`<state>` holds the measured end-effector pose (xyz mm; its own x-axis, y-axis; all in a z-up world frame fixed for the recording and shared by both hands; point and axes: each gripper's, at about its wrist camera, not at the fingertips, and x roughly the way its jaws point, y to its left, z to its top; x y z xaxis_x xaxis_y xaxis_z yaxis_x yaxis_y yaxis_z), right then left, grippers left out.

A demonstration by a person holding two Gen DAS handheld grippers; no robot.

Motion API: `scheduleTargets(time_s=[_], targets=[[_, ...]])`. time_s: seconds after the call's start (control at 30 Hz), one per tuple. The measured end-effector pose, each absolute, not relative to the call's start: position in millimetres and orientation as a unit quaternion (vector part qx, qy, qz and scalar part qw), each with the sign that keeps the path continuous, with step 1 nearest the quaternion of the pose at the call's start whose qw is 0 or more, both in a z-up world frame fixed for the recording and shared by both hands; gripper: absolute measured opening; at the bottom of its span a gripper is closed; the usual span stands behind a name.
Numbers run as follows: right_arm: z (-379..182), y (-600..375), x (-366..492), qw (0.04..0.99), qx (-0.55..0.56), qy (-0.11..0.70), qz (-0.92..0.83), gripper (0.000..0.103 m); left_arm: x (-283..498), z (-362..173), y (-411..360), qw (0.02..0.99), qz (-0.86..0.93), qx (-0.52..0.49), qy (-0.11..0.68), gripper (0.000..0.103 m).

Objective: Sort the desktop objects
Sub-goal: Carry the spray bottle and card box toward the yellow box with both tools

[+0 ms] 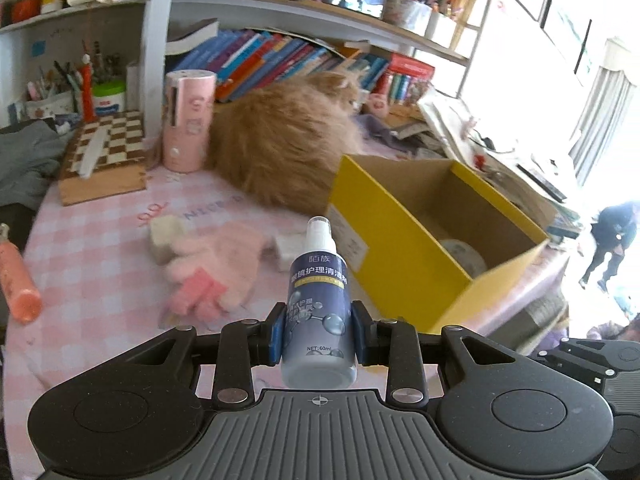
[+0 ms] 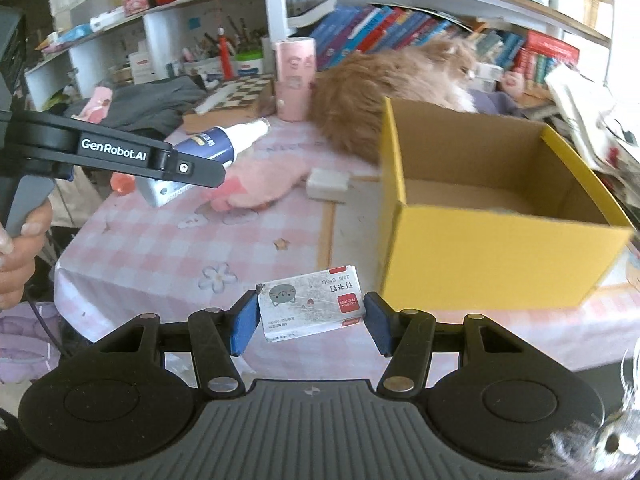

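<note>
Left wrist view: the left gripper (image 1: 318, 338) has its blue pads clamped on the lower body of a small spray bottle (image 1: 318, 300), dark blue label, white nozzle pointing away from the camera. It is held above a table covered in a pink checked cloth (image 1: 100, 256). Just to the right and beyond stands an open yellow cardboard box (image 1: 384, 248), plain brown inside; a pale round object (image 1: 464, 256) lies on its floor near the close right corner, too blurred to name. Left of the bottle on the cloth lie a fluffy pink glove (image 1: 220, 268) and two small pale blocks (image 1: 164, 238). A fluffy orange cat (image 1: 280, 140) lies behind the box, touching its far left corner, beside a pink cylinder (image 1: 186, 120). Bare cloth stretches along the near left side.

Right wrist view: the right gripper (image 2: 310, 320) holds a small staple box (image 2: 312, 306) between its blue pads, tilted, with a grey cat face and a red label. It hangs over the near edge of the table, where the cloth drapes down. The yellow box stands just to the upper right, its near wall hiding most of its floor. At left, a person's hand (image 2: 18, 248) grips the other gripper's handle, with the spray bottle raised above the glove. Open cloth lies between the staple box and the glove.
</note>
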<state>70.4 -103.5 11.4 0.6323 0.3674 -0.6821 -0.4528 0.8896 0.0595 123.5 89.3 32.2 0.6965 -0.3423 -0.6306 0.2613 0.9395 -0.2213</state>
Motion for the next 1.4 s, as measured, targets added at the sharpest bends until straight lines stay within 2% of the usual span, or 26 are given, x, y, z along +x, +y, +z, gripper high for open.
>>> scheduleTargets(time_s=[0.7,1.4], targets=[[3.3,-142.6,28.4,0.905,-0.024,0.393,0.161,0.054,80.5,17.1,55.8,0.9,-0.2,-0.042,0.384,0.031],[-0.9,-177.5,-13.6,0.911,0.006,0.401,0.094,0.054,60.0,19.1,10.2,0.881,-0.278,-0.012,0.383,0.031]])
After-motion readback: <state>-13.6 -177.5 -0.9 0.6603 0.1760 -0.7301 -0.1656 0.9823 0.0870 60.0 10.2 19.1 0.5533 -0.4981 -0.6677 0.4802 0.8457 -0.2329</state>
